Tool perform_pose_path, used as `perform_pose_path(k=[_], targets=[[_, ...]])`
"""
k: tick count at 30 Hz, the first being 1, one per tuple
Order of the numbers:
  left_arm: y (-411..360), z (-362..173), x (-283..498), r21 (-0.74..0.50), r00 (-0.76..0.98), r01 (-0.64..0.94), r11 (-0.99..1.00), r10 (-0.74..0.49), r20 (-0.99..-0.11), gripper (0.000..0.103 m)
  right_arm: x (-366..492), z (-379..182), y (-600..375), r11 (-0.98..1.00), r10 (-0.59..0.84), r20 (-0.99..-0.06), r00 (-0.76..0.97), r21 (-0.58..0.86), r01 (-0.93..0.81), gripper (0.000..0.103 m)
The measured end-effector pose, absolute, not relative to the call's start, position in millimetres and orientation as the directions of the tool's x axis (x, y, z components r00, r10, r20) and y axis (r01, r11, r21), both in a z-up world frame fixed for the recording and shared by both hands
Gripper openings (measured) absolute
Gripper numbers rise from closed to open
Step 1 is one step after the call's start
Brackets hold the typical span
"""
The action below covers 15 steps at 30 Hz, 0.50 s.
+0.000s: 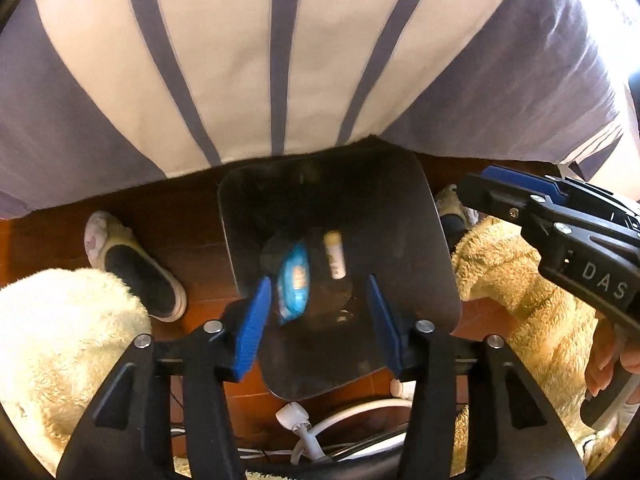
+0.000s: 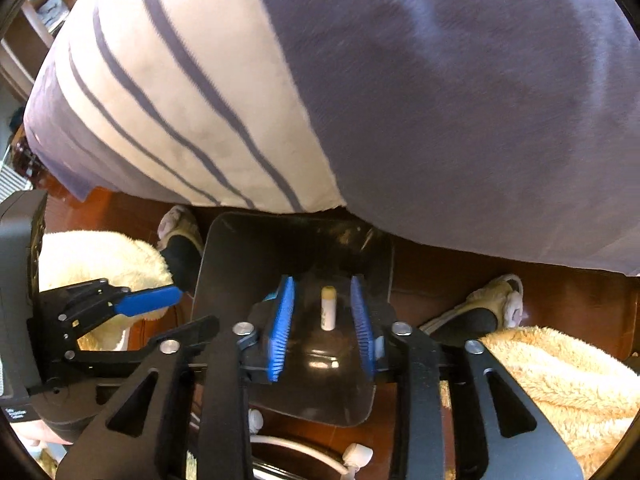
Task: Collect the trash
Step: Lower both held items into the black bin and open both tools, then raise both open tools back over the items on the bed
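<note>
A black trash bin (image 1: 400, 216) stands on the floor below a bed edge; it also shows in the right wrist view (image 2: 224, 264). Inside lie a blue packet (image 1: 295, 276) and a small white tube (image 1: 334, 254), which also shows in the right wrist view (image 2: 328, 308). My left gripper (image 1: 318, 320) is open and empty above the bin mouth. My right gripper (image 2: 323, 328) is open and empty above the bin, with the tube seen between its fingers far below. The right gripper also shows at the right of the left wrist view (image 1: 516, 194).
A striped white and purple bedcover (image 1: 280, 60) hangs over the bin's far side. Slippered feet (image 1: 132, 264) and fluffy cream trouser legs (image 1: 520, 280) flank the bin. White cables and plugs (image 1: 304, 424) lie on the red-brown floor near me.
</note>
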<state>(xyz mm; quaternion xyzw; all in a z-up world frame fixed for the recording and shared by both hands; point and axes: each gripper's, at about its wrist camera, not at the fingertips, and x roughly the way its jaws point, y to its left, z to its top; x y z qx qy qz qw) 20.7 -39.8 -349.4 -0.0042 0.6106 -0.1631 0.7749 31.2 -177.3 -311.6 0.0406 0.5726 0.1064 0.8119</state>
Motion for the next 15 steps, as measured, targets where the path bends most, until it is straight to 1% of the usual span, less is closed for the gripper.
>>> perform_pose_path(k=[2, 3, 4, 5, 6, 8, 10, 14, 15], targets=[[-40.6, -343.4, 20.3, -0.201, 0.211, 0.246, 0.948, -0.255, -0.944, 0.057, 30.9, -309.1, -180.3, 0.977, 0.208, -0.919, 0.334, 0.178, -0.118, 0.051], [-40.3, -338.9, 19.7, -0.197, 0.222, 0.244, 0.95, -0.252, -0.942, 0.058, 30.4, -307.0, -182.3, 0.979, 0.201, -0.917, 0.344, 0.172, -0.113, 0.055], [-39.8, -336.7, 20.1, -0.193, 0.228, 0.243, 0.951, -0.249, -0.941, 0.062, 30.1, -304.9, -184.1, 0.98, 0.195, -0.915, 0.354, 0.167, -0.108, 0.066], [-39.4, -330.5, 19.5, -0.186, 0.243, 0.243, 0.952, -0.245, -0.939, 0.066, 29.9, -302.7, -186.1, 0.981, 0.19, -0.912, 0.364, 0.164, -0.101, 0.072], [-37.8, -327.4, 19.8, -0.181, 0.255, 0.244, 0.953, -0.243, -0.936, 0.069, 29.6, -299.2, -188.7, 0.984, 0.179, -0.907, 0.38, 0.157, -0.09, 0.074], [-35.0, -315.1, 19.5, -0.169, 0.292, 0.246, 0.955, -0.239, -0.926, 0.076, 29.6, -292.6, -192.6, 0.988, 0.155, -0.9, 0.406, 0.134, -0.078, 0.083], [-30.8, -299.7, 19.8, -0.159, 0.333, 0.239, 0.958, -0.235, -0.913, 0.079, 30.0, -285.7, -196.8, 0.992, 0.124, -0.893, 0.432, 0.106, -0.064, 0.087], [-25.4, -273.0, 20.9, -0.143, 0.396, 0.231, 0.962, -0.227, -0.89, 0.082, 29.1, -265.8, -203.9, 0.997, 0.073, -0.873, 0.483, 0.059, -0.044, 0.094], [-23.9, -265.6, 21.6, -0.139, 0.413, 0.229, 0.963, -0.226, -0.882, 0.082, 28.5, -256.1, -205.9, 0.998, 0.055, -0.862, 0.504, 0.041, -0.039, 0.094]])
